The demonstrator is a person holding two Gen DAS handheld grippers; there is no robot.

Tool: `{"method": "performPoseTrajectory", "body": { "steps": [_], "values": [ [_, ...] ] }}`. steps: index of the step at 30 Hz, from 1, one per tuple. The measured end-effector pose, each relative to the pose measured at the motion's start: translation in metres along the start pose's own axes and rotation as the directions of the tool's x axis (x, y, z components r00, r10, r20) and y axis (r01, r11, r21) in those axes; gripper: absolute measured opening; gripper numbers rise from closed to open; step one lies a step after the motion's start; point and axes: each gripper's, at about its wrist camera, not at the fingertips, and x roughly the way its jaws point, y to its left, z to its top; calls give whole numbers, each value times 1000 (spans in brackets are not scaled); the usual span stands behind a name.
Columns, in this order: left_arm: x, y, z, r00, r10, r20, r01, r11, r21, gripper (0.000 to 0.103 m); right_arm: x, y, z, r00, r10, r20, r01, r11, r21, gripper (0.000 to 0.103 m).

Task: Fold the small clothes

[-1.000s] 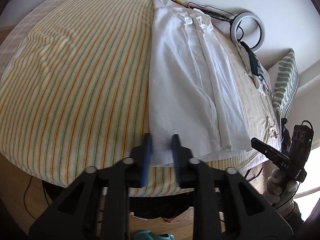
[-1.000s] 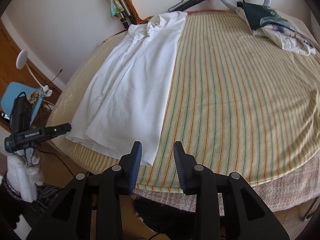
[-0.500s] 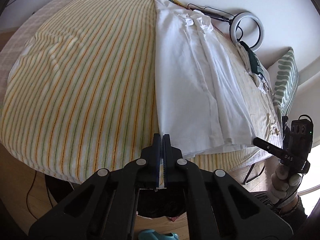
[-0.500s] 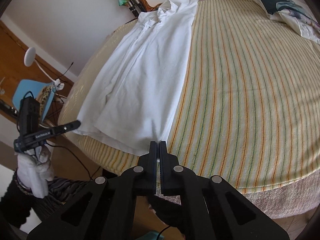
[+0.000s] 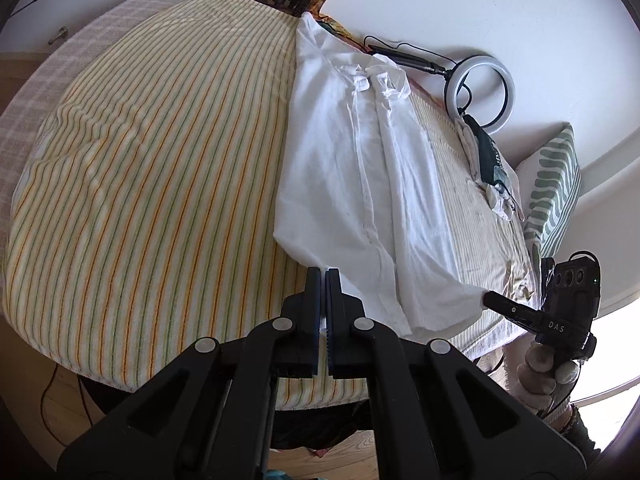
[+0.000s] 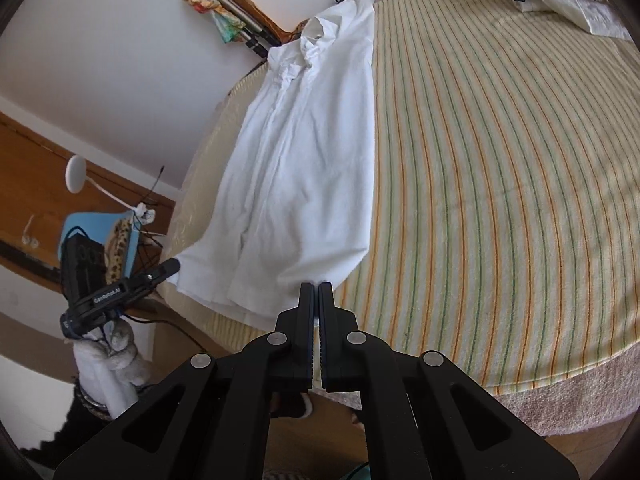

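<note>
A striped bedspread (image 5: 152,168) covers the bed below white walls (image 5: 460,4).

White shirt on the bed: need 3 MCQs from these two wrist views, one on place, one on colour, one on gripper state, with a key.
1. Where is the shirt's collar?
A. Far end of the bed
B. At the grippers
C. On the pillow

2. The bedspread's stripes are
A. blue and red
B. orange and green
C. black only

3. The grippers are
A. both open
B. one open, one shut
C. both shut on the shirt's hem

Key: A, the collar lies far from both grippers; B, the bedspread shows orange and green lines; C, the left gripper and right gripper each pinch a hem corner of the shirt.
</note>
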Motion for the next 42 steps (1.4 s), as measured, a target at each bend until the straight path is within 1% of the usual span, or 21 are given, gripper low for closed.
{"method": "performPoseTrajectory", "body": {
  "steps": [3,7,9,12,16,19,21,25,27,30,32,35,36,38,41,42],
  "values": [
    [3,-3,18,1000,-2,13,2,1000,-11,0,-2,10,20,999,-12,33,12,1000,-26,1],
    [8,-5,49,999,-5,41,6,1000,-30,0,1,8,52,997,-7,74,6,1000,2,1],
    [14,-7,66,999,-6,48,8,999,-35,0,3,3,68,996,-9,88,8,1000,7,1],
    [27,-9,90,998,21,60,-20,999,-28,0,12,-9,91,994,-35,108,36,999,-4,1],
    [50,-1,116,998,41,51,-38,998,-48,0,29,-27,115,992,-60,114,58,998,21,1],
    [65,3,128,997,61,39,-60,997,-42,0,44,-36,128,992,-74,106,71,997,32,1],
    [73,6,134,997,66,31,-65,997,-40,0,51,-39,136,990,-97,102,95,995,26,1],
    [82,7,140,996,80,33,-79,997,-27,0,61,-49,144,986,-142,93,138,990,40,1],
    [82,8,143,995,91,48,-89,995,-32,0,64,-56,146,985,-149,89,144,988,53,1],
    [72,9,149,992,90,87,-89,996,-25,0,60,-59,149,980,-182,81,178,983,53,6],
    [59,5,149,990,83,113,-84,996,11,0,50,-55,149,979,-177,99,175,984,30,6],
    [44,-8,139,986,86,144,-100,991,90,0,36,-35,143,979,-159,128,169,983,-76,6],
    [43,-12,135,988,76,132,-91,990,111,0,34,-28,140,982,-144,119,159,980,-119,6],
    [47,-18,125,994,58,95,-72,987,147,0,39,-16,132,992,-116,55,125,973,-194,6],
    [63,-24,116,1000,15,19,-18,986,168,0,62,-6,121,992,-119,-40,104,957,-269,6],
    [68,-26,114,1000,2,-1,-2,986,166,0,70,-5,119,990,-130,-55,110,954,-278,6]
  ]
}}
